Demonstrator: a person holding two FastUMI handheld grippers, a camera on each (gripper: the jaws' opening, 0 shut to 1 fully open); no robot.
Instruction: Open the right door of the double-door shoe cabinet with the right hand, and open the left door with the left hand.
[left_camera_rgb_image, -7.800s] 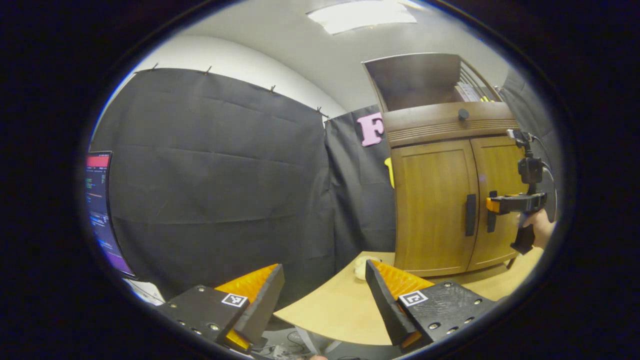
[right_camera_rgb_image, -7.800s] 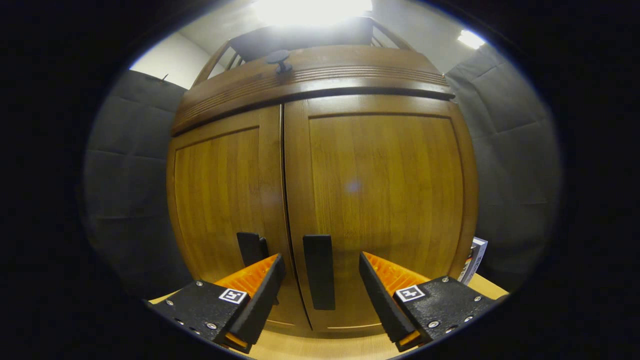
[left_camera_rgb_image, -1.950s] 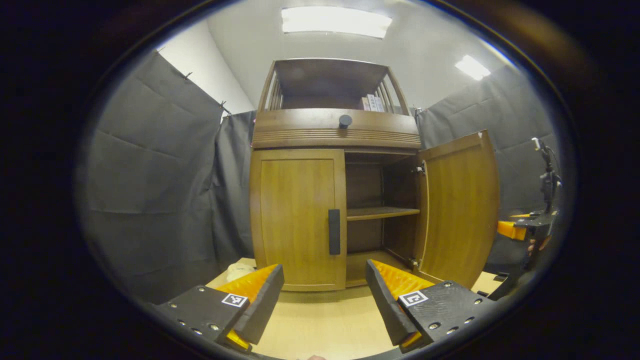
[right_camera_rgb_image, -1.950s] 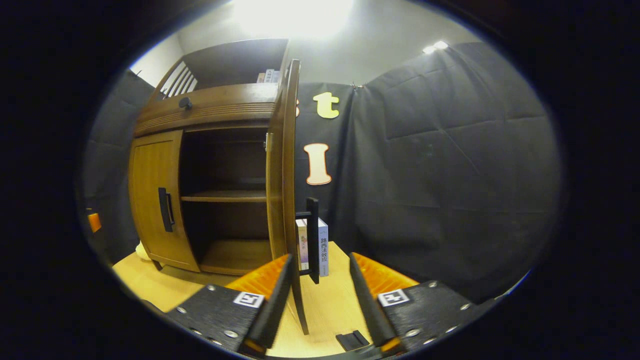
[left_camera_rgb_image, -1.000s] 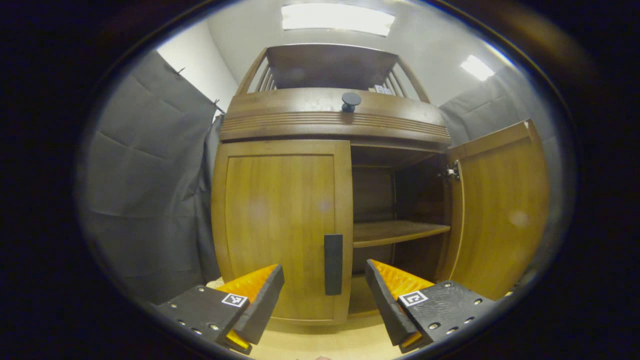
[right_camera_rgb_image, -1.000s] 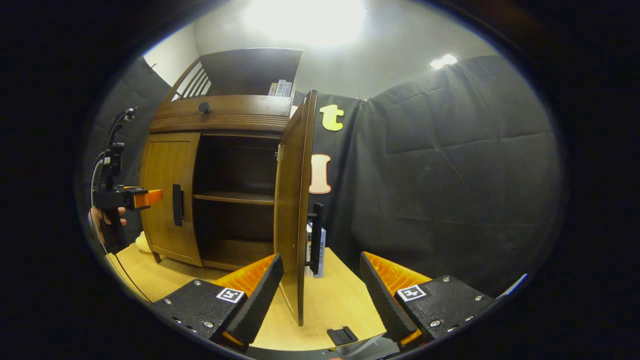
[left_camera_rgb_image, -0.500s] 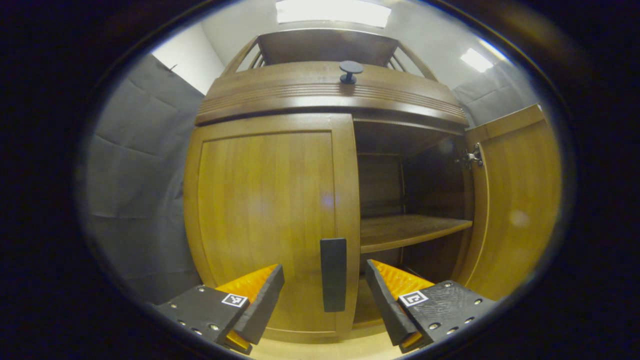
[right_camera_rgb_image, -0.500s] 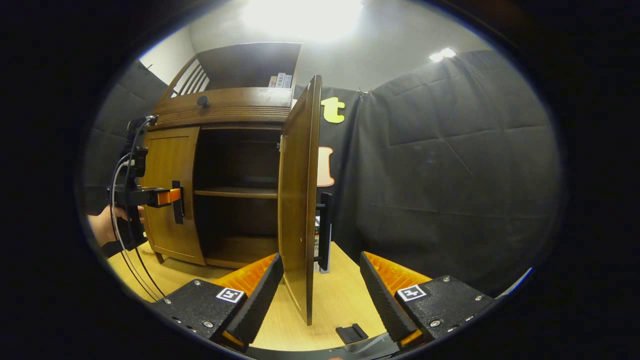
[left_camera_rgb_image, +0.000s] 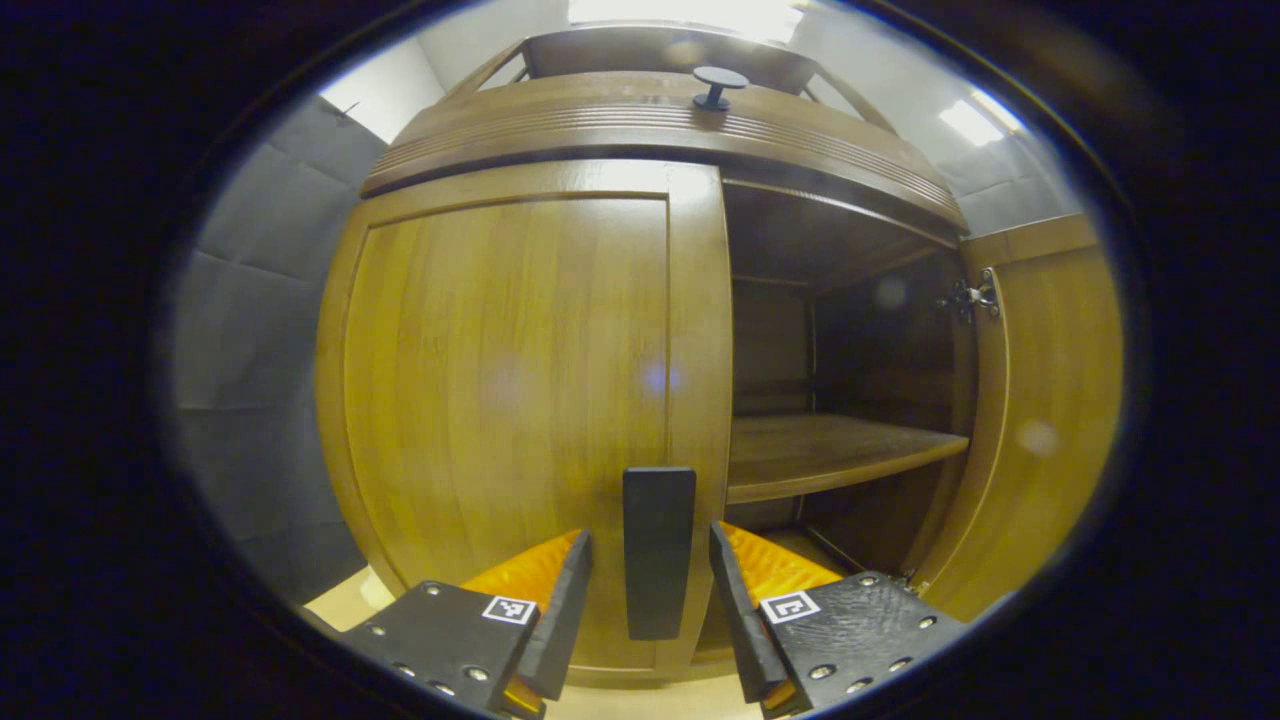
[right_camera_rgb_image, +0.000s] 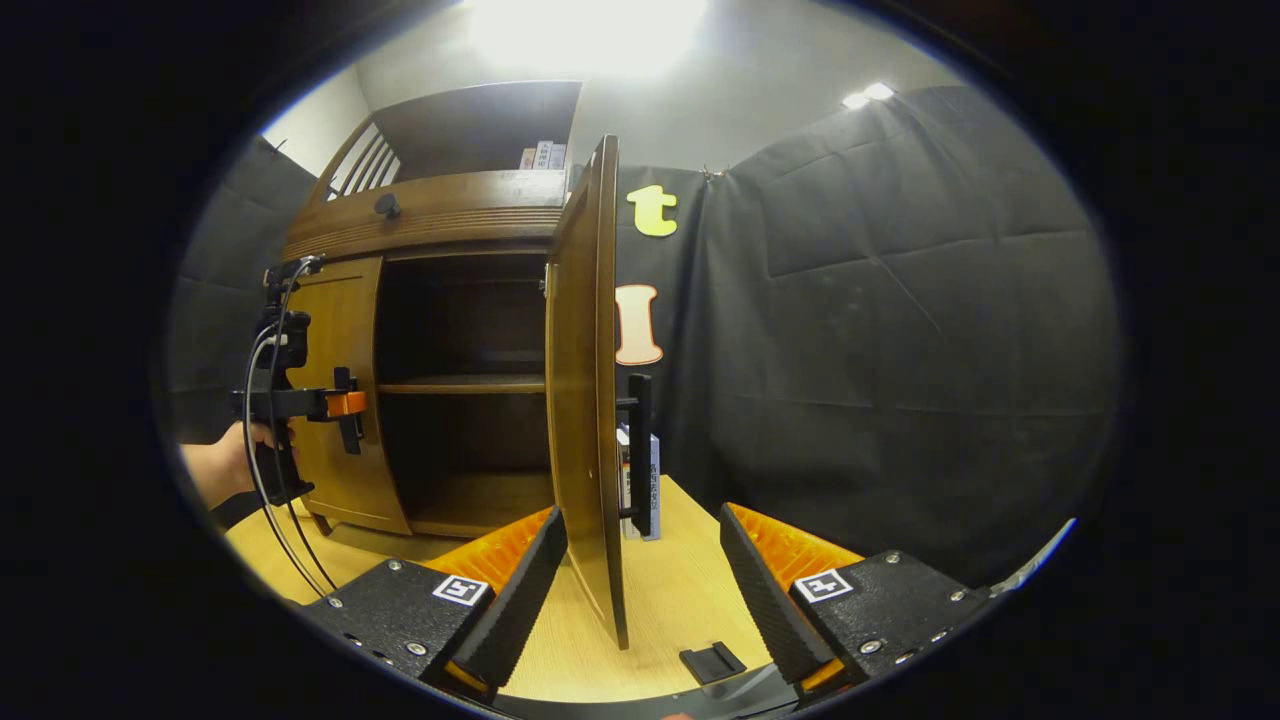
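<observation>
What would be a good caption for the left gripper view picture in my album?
Left gripper straddles the dark handle of the shut left door, beside the already open right door.

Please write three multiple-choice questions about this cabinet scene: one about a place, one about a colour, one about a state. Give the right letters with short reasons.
1. Where is the left door's handle?
A. between the left gripper's fingers
B. above the drawer knob
C. on the table

2. What colour is the drawer knob?
A. white
B. black
C. yellow

3. In what state is the right door?
A. shut
B. taken off
C. swung open

Answers:
1 A, the handle stands in the gap between the two fingers in the left gripper view.
2 B, the knob looks black against the brown wood.
3 C, the right gripper view shows its edge turned outward and the shelf exposed.
</observation>
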